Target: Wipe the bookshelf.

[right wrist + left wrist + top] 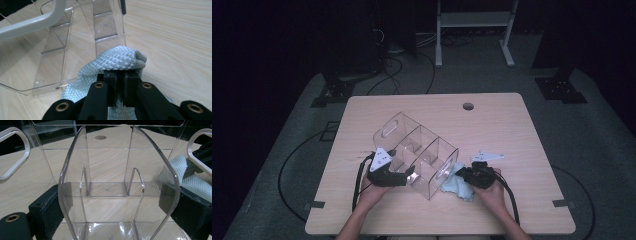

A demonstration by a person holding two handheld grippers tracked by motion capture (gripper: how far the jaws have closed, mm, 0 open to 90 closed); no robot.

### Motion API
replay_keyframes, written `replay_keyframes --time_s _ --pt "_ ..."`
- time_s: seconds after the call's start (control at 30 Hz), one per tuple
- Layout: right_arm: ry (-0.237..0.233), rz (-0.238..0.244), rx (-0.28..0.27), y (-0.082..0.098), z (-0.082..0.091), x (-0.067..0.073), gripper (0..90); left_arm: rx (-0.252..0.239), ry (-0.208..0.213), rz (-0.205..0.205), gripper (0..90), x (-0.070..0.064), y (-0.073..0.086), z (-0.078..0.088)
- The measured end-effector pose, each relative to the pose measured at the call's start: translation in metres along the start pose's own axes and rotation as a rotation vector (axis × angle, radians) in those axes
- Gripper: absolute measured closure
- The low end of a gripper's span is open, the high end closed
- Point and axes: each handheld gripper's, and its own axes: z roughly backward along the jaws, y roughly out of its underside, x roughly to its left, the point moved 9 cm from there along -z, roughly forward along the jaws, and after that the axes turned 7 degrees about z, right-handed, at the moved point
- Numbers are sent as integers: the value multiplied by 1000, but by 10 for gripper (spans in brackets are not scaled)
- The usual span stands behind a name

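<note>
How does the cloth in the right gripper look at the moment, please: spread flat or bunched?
Bunched: the right gripper pinches a rounded fold of the cloth.

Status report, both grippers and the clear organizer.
Left gripper clamps clear organizer wall. Right gripper shut on blue cloth, beside organizer's end. Nothing blocking.

organizer (417, 150) mid-table (512, 130) | cloth (457, 186) right, beside it | both before person

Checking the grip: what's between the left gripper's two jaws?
The clear organizer: the left gripper clamps its side wall, black pads pressing each edge, seen in the left gripper view. The right gripper pinches the blue cloth.
</note>
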Motion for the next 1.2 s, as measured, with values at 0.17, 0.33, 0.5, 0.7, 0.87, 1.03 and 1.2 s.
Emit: replay_keyframes --time_s 0.17,0.33,0.5,0.7,0.87,1.03,1.2 --pt "26 4 2 -2 0 -2 834 3 -9 10 75 0 0 0" --pt "-62 52 33 5 -5 34 835 -2 -13 19 76 3 0 0" --pt "-17 35 21 1 -6 14 832 -5 -7 13 81 4 1 2" --pt "15 -8 17 0 -9 -4 834 -11 -26 24 77 3 0 0" --pt "-51 71 45 7 -11 30 834 -14 -30 30 75 4 0 0" --pt "-5 44 31 4 -14 11 833 -14 -30 30 79 5 1 1" --pt "3 11 34 5 -16 5 837 -17 -37 35 78 5 0 0"
